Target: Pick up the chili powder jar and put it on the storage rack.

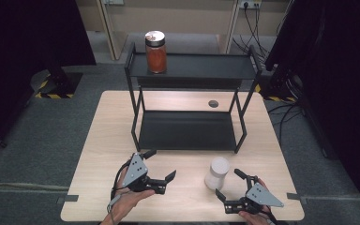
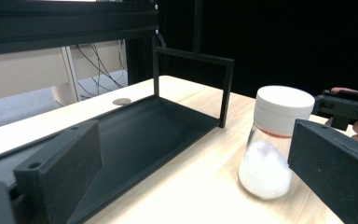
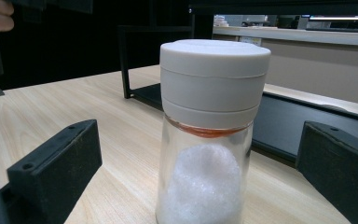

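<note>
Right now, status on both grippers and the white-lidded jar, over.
Left gripper open, off to the jar's side. Right gripper open, fingers either side of the white-lidded jar, not touching. Jar upright on the table. Nothing in the way.

A clear glass jar point(image 1: 216, 173) with a white screw lid is seen standing upright on the table, part filled with white grains. It is placed just ahead of the right gripper point(image 1: 229, 184), in line with the gap between its spread jaws, untouched, and well right of the left gripper point(image 1: 161, 164).
</note>
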Action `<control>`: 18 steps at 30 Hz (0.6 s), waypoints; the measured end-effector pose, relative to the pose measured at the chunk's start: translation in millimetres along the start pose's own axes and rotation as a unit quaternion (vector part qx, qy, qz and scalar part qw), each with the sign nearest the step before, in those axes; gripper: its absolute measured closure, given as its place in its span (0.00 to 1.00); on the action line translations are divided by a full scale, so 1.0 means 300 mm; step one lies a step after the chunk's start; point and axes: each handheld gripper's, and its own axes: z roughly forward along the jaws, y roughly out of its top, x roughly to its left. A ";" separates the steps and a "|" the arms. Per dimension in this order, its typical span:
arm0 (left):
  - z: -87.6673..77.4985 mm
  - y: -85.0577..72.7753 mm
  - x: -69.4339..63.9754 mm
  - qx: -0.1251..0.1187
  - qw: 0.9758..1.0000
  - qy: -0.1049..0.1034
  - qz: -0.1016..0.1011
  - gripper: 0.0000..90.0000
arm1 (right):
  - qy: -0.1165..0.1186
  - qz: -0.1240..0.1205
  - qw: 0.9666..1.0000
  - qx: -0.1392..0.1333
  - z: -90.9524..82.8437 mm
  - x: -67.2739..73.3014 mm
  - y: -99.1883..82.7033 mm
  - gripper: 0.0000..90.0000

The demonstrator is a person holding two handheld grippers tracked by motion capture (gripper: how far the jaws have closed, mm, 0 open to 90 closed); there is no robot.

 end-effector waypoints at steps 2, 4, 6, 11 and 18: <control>-0.003 -0.015 -0.002 0.000 1.000 0.001 -0.002 0.03 | 0.000 0.000 1.000 0.000 0.000 0.000 0.000 0.00; -0.005 -0.028 -0.002 0.000 1.000 0.001 -0.003 0.03 | 0.000 0.000 1.000 0.000 0.000 0.000 0.000 0.00; -0.008 -0.039 -0.003 0.000 1.000 0.003 -0.005 0.03 | 0.000 0.000 1.000 0.000 0.000 0.000 0.000 0.00; -0.017 -0.069 -0.002 -0.001 1.000 0.004 -0.012 0.03 | 0.000 0.000 1.000 0.000 0.000 0.000 0.000 0.00; -0.028 -0.112 -0.008 -0.006 1.000 0.009 -0.010 0.03 | 0.000 0.000 1.000 0.000 0.000 0.000 0.000 0.00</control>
